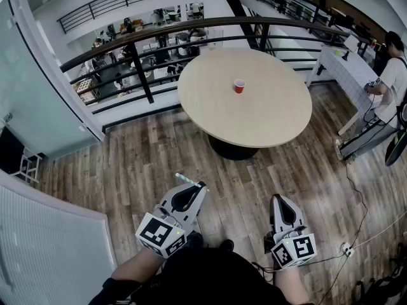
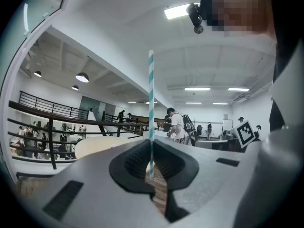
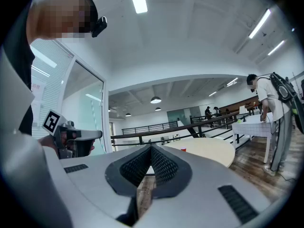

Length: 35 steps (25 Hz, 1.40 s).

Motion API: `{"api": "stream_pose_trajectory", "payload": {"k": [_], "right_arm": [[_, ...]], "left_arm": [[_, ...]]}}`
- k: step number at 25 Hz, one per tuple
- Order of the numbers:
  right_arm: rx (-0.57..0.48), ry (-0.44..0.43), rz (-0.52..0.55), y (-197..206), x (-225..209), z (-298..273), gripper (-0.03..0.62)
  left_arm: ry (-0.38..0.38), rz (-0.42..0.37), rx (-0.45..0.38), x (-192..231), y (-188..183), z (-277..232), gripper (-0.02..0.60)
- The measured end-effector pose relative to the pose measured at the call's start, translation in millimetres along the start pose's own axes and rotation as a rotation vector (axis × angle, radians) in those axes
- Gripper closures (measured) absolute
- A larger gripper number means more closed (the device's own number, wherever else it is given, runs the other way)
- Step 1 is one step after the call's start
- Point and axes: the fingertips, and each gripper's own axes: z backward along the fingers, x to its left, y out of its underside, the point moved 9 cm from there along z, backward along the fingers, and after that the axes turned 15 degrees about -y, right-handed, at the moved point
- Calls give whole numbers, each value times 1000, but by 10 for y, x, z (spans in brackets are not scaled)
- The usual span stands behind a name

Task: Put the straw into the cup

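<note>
A small red cup (image 1: 239, 86) stands upright near the middle of a round beige table (image 1: 267, 116), far ahead of both grippers. My left gripper (image 1: 201, 187) is low over the wooden floor, shut on a teal-and-white striped straw (image 1: 185, 178). In the left gripper view the straw (image 2: 151, 99) rises straight up from the closed jaws of the left gripper (image 2: 151, 145). To its right, my right gripper (image 1: 278, 198) is shut with nothing in it. The right gripper view shows the right gripper (image 3: 152, 149) with its jaws closed, and the cup (image 3: 183, 149) small and distant on the table (image 3: 211, 152).
A dark curved railing (image 1: 146, 40) runs behind the table above a lower floor. A person (image 1: 391, 75) stands at the right beside a white table (image 1: 346, 68). Cables (image 1: 362, 202) lie on the wooden floor (image 1: 140, 164) at the right. Glass walls close off the left side.
</note>
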Motion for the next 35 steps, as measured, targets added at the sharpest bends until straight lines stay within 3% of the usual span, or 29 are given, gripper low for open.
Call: {"api": "stream_pose_trajectory", "payload": {"k": [10,16,27,35], "right_arm": [[0,-8,-10,22,117,-77,574],[-12,-29,69,-24,287,-268,571],[-34,-2,56,20,521,-561,571],[-28,7,28,61,231,-752,571]], "left_arm": [[8,-3,-6,105,2,65,560],[17,3,-11,293,24,88,560],[45,-1,-18,732,52,125,560],[34,0,9,868,80,-201,560]]}}
